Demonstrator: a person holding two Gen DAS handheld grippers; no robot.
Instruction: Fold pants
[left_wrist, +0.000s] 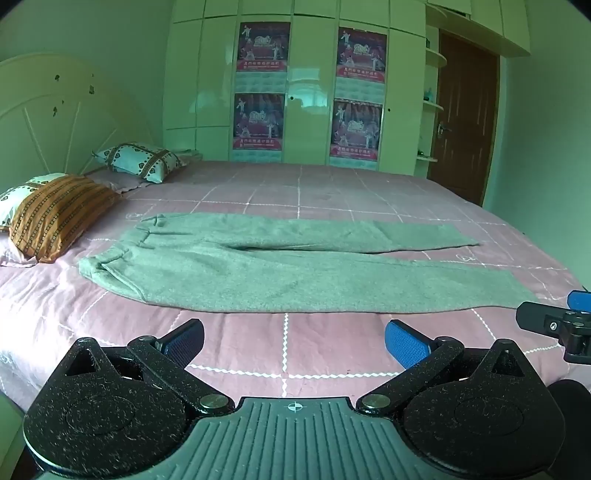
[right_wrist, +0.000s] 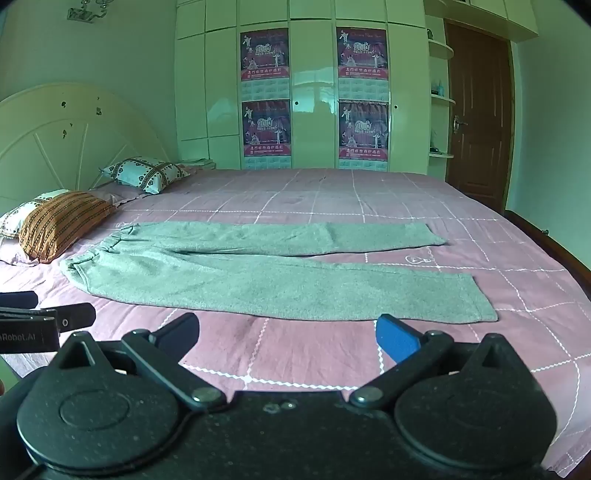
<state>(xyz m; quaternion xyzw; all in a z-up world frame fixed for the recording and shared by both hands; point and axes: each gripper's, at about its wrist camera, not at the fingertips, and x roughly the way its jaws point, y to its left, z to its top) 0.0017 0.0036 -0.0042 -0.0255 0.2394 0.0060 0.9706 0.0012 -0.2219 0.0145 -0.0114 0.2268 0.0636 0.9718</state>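
Note:
Grey pants (left_wrist: 280, 266) lie flat on the pink checked bed (left_wrist: 332, 184), waistband to the left near the pillows, both legs stretched to the right and slightly apart. They also show in the right wrist view (right_wrist: 273, 277). My left gripper (left_wrist: 293, 341) is open and empty, hovering over the sheet just in front of the near leg. My right gripper (right_wrist: 286, 336) is open and empty, in front of the near leg towards its cuff. The right gripper's tip shows at the left wrist view's right edge (left_wrist: 554, 321).
An orange striped pillow (left_wrist: 55, 214) and a patterned pillow (left_wrist: 140, 162) lie by the headboard (left_wrist: 55, 110) at the left. A wardrobe with posters (left_wrist: 306, 92) stands behind the bed. A brown door (left_wrist: 465, 110) is at the back right.

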